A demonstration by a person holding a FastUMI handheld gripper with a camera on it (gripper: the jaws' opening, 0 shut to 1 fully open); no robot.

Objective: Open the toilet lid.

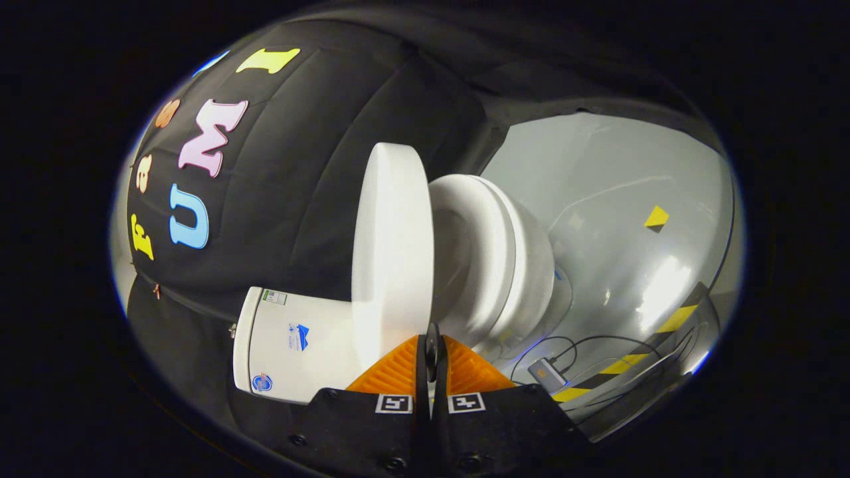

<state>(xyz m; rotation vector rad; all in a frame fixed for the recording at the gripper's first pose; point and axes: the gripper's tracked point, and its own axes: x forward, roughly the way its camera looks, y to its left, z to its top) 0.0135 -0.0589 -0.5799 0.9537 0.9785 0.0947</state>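
Toilet lid raised, white.

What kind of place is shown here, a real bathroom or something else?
Probably a staged recording booth, not a real bathroom. A white toilet with its lid raised stands before a black cloth wall, on a glossy grey floor with yellow-black tape and loose cables. The gripper fingers are closed together.
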